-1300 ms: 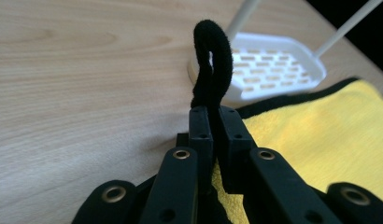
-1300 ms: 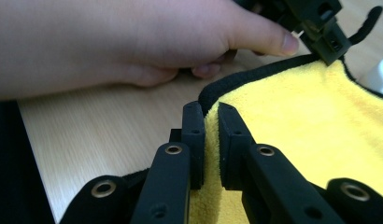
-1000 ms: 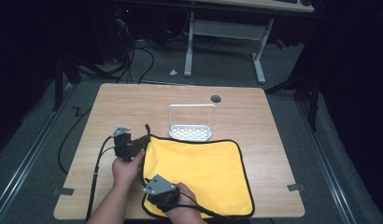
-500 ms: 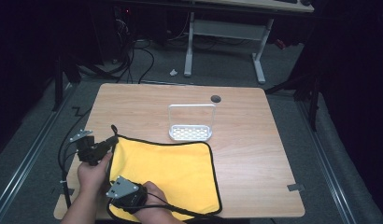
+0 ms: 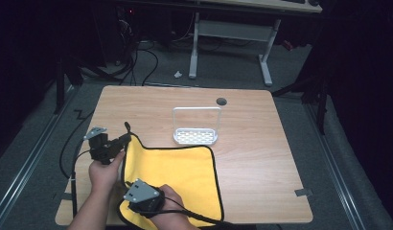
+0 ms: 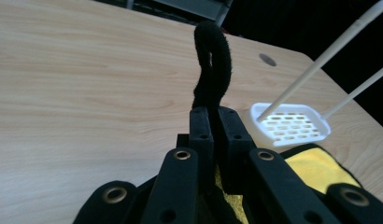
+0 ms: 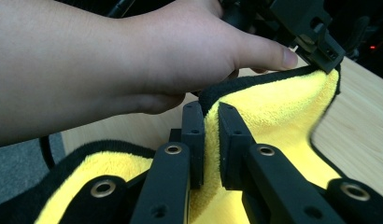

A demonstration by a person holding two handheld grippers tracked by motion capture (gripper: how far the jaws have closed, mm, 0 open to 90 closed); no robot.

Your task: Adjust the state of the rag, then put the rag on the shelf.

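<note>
Hands (image 5: 104, 173) low over table edge, hand-held grippers (image 5: 121, 141) pinching cloth (image 5: 178, 167)

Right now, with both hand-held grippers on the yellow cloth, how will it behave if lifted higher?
Likely floppy: the cloth folds and sags between the left hand-held gripper and the right hand-held gripper. Probably light, since thin pinches at its black edge hold it up. Its fuzzy pile suggests it won't slip easily.

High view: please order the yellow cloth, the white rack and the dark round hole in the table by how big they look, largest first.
1. yellow cloth
2. white rack
3. dark round hole
</note>
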